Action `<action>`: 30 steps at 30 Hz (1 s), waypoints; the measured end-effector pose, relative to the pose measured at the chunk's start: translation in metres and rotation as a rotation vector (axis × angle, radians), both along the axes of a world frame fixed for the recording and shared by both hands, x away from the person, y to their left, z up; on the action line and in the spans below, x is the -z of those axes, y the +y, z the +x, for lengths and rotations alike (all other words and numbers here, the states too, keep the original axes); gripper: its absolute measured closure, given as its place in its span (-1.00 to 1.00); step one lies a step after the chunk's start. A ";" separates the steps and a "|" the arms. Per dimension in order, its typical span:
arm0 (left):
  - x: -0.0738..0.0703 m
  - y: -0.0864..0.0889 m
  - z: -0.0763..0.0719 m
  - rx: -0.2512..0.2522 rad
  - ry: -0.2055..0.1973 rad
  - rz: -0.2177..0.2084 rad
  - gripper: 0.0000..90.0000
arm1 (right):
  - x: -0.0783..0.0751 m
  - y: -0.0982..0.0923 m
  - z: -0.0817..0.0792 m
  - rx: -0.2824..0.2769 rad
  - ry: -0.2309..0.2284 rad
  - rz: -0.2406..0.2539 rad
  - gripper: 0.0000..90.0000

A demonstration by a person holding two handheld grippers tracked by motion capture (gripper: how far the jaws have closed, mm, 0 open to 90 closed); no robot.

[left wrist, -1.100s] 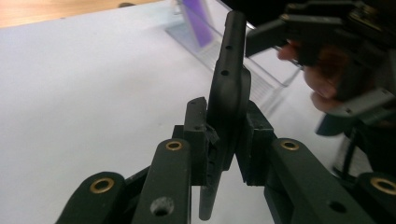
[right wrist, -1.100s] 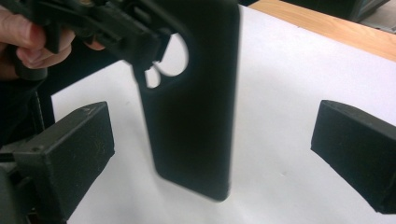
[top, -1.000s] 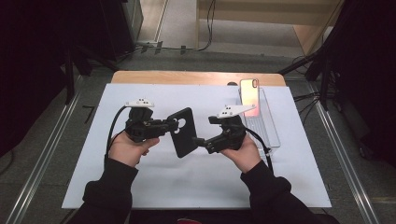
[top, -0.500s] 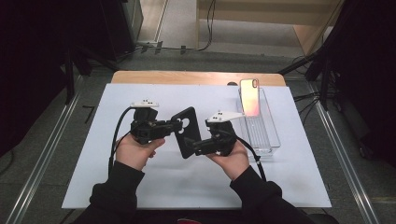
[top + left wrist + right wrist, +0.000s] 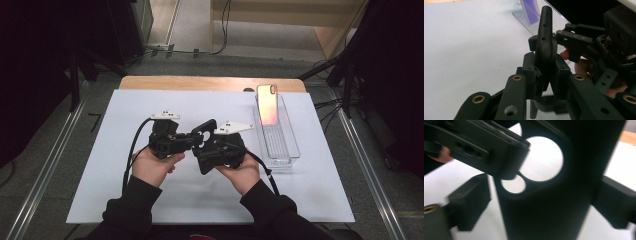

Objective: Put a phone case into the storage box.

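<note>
High view first: I have the black rubbery phone case held off the table between my two hands, near the middle of the white sheet. My left gripper is clenched on the case's camera-cutout end; in the left gripper view the pads pinch the case edge-on, so it stands upright and steady.

My right gripper has the case body between its jaws, and they have just been closing in. In the right gripper view the case runs up between the two pads with daylight at each side, so I judge they are not yet pressing. That looks like a handover or a two-handed grip to orient the case.

Over to the right sits a clear plastic tray with a pink-backed phone leaning upright at its far end, probably what the case is meant for.

The sheet covers a wooden tabletop; grey floor, cables and dark stands surround it.
</note>
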State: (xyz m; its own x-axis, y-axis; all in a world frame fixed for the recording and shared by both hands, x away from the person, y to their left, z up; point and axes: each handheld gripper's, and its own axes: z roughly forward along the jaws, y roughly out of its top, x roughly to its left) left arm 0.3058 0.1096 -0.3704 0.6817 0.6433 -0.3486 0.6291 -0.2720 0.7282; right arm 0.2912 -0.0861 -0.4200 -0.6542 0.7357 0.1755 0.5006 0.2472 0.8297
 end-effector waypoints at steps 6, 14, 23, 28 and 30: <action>0.000 -0.001 0.000 0.002 0.000 -0.004 0.69 | 0.001 -0.003 0.002 -0.009 0.004 0.013 -0.72; -0.010 0.007 -0.002 -0.005 -0.049 -0.047 0.40 | 0.001 -0.007 0.004 -0.004 0.010 0.021 -0.71; -0.013 0.019 -0.002 0.035 -0.057 -0.056 -0.06 | 0.003 -0.021 0.014 0.031 0.035 0.007 -0.72; -0.004 0.024 -0.001 0.091 -0.063 -0.064 -0.19 | 0.002 -0.030 0.019 0.044 0.036 0.007 -0.72; 0.000 0.026 -0.001 0.111 -0.058 -0.057 -0.22 | 0.001 -0.034 0.021 0.043 0.040 0.010 -0.72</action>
